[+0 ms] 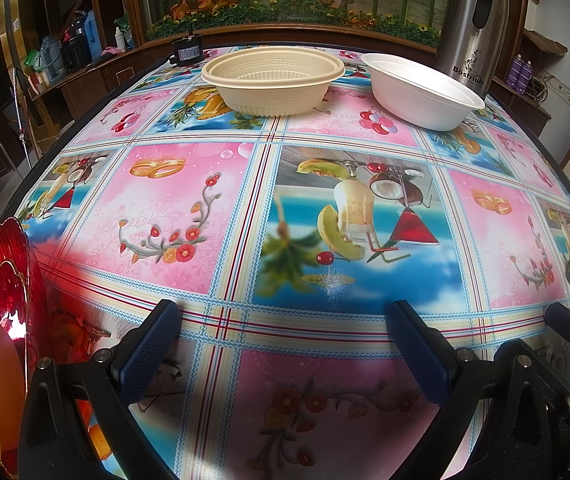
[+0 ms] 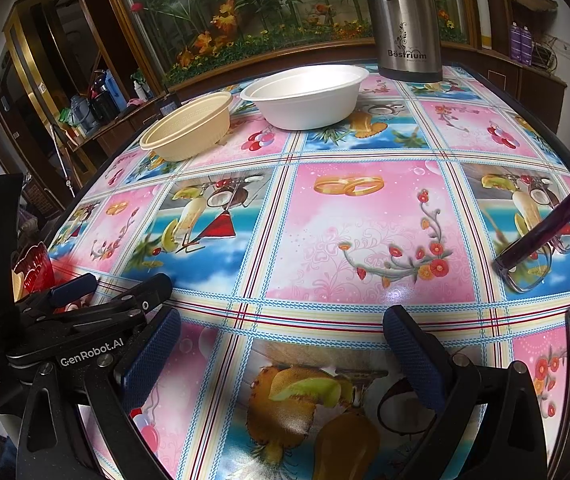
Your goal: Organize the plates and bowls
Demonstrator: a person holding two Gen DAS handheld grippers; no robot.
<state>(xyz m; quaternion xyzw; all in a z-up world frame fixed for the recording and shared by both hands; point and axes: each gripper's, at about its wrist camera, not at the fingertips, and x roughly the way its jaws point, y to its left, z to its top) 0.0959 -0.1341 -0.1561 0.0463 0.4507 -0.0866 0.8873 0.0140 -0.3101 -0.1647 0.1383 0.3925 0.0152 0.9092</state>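
Beige bowl (image 1: 273,82) and white bowl (image 1: 425,90) sit side by side at the far end of the surface (image 1: 213,208), near a steel flask (image 1: 475,20). Both the left tool (image 1: 285,344) and the right tool (image 2: 281,348) gape wide, holding nothing. A red plate (image 1: 1,256) stands at the left edge.

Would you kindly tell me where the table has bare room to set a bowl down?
The wide middle is free, between the tan bowl and white bowl at the far side and both tools near. Crowded: far edge by the flask, left by the red dish, right by the glasses.

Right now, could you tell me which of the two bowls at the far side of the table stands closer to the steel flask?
The white bowl: plain and smooth, beside the steel flask. The beige bowl, patterned, sits farther left.
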